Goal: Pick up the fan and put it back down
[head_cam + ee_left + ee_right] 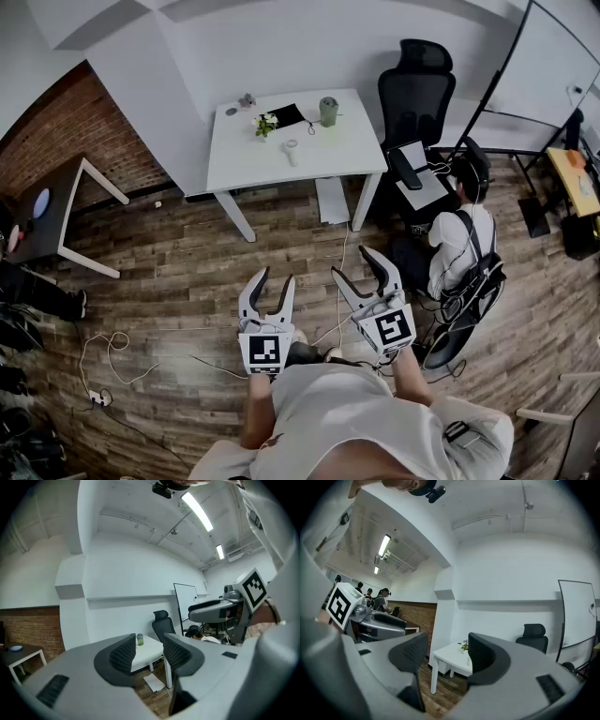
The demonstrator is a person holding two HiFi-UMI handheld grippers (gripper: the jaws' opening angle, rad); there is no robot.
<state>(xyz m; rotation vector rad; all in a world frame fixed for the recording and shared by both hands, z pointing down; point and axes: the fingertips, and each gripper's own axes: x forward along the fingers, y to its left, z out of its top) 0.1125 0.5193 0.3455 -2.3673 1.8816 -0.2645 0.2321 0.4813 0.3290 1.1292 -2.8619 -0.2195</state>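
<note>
Approach stage: the fan has not yet been reached.

1. The dark side table (67,199) stands at 10 o'clock from the operator and a loose cable (111,349) lies on the floor at 8 o'clock. Both are to be kept clear of.
2. The left gripper (276,277) is held level, with its jaws set apart and nothing between them.
3. The fan (291,151), judged to be the small white handled item, lies flat near the middle of the white table (349,155) at 12 o'clock, well apart from both grippers.
4. The right gripper (352,263) is likewise level, with its jaws apart and empty.
5. The table's front edge should be met squarely, and the fan taken across its handle.
6. Open floor is available straight ahead. At 2 o'clock, room is limited by a seated person (459,239) and an office chair (414,94).
</note>
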